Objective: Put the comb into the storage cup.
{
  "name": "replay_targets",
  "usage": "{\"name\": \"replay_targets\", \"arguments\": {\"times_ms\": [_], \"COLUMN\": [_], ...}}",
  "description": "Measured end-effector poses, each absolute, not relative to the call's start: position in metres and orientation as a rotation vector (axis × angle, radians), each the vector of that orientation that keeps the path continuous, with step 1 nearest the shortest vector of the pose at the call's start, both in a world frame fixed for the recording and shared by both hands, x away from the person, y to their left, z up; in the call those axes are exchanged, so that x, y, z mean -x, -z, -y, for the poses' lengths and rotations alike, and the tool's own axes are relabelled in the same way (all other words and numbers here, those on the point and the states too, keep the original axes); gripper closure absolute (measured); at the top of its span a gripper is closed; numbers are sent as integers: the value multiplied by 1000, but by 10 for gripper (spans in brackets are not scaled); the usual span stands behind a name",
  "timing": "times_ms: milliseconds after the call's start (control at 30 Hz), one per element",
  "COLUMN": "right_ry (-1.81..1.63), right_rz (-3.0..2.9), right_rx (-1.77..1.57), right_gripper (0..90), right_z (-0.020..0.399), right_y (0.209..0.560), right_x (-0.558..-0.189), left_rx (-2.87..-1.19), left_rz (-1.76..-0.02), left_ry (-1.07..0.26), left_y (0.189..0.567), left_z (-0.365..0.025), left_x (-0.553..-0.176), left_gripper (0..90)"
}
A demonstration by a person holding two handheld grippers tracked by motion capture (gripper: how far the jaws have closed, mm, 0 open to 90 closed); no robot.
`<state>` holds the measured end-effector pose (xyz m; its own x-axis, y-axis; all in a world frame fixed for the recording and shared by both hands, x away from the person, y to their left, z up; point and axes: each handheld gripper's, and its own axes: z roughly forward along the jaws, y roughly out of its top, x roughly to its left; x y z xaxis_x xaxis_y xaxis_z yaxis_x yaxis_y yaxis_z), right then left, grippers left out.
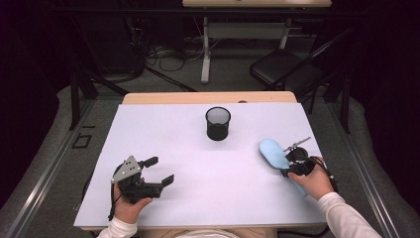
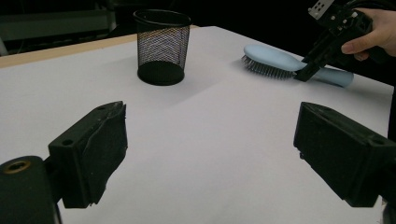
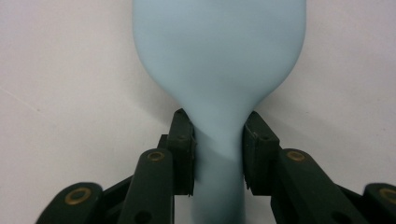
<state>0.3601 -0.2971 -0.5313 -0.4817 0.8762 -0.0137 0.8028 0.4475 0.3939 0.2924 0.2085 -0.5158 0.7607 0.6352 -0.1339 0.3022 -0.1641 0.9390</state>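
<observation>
A light blue hairbrush [image 1: 275, 153] lies bristles-down on the white table [image 1: 198, 163], off to the right of the black mesh cup [image 1: 218, 123] and somewhat nearer the person. The right gripper [image 3: 217, 151] has its two black jaws set on either side of the brush's narrow neck, where the head tapers into the handle — the pads [image 3: 186, 154] press against the blue plastic on both sides, so the brush is clamped. From the left gripper view, that same gripper [image 2: 308, 70] comes down at a slant onto the neck, a hand [image 2: 373, 32] wrapped around its body. The left gripper [image 1: 159, 171] rests well to the left of the cup and nearer the person, its jaws spread wide apart with bare table between them — nothing held.
</observation>
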Motion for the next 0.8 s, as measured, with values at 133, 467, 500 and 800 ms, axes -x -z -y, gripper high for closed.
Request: {"name": "replay_targets", "arguments": {"times_ms": [133,467,500,800], "right_ry": [-519,-539,-544,-615], "right_rz": [-2474,-2453,-2445,-2401], "right_rx": [-1453,-1444,-1448,-1447], "right_gripper": [692,696,696,696], "right_z": [298,298,299,303], "right_y": [532,531,531,522], "right_x": [-359,-355,-355,-351], "left_rx": [-1763,-1762,-1761,-1762], "left_rz": [-735,-736,-737,-735], "left_ry": [-347,-349,-349,-352], "left_y": [516,516,516,516], "left_z": [-208,-208,-209,-208], "left_x": [-292,-292,-292,-292], "left_gripper": [98,98,98,98]}}
